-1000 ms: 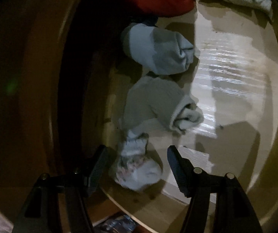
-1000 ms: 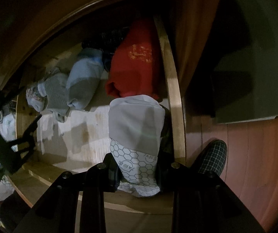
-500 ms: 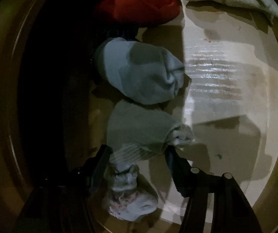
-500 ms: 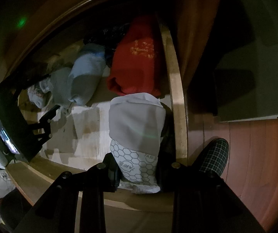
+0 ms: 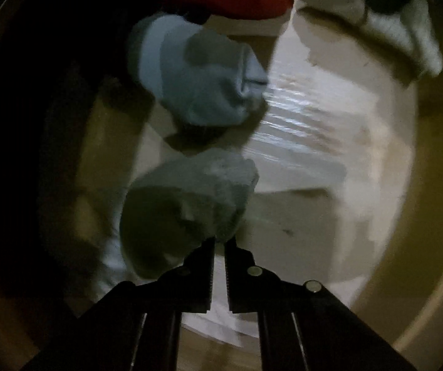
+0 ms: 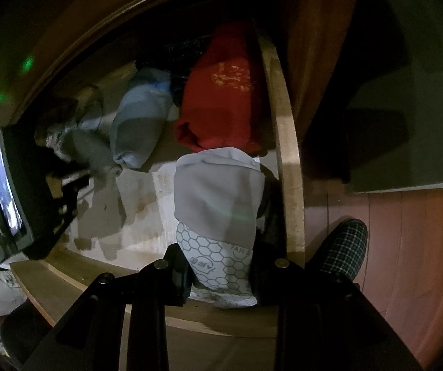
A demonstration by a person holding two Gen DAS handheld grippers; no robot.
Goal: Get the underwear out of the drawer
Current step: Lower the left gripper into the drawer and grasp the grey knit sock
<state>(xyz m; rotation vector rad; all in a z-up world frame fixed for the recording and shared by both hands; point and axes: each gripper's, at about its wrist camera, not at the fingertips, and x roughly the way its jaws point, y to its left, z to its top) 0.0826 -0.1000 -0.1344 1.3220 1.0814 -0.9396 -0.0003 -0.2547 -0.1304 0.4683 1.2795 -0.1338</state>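
While the left gripper pinches a gray bundle with its fingers almost together, the right gripper clamps the gray-and-white underwear in the drawer.

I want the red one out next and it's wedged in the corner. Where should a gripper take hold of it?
Take the red folded garment by its rounded open end, which faces the bare drawer floor. Come from above, jaws across that end: its far side lies against the drawer's side wall, and the grey-and-white honeycomb garment, held in the right gripper, lies right beside it.
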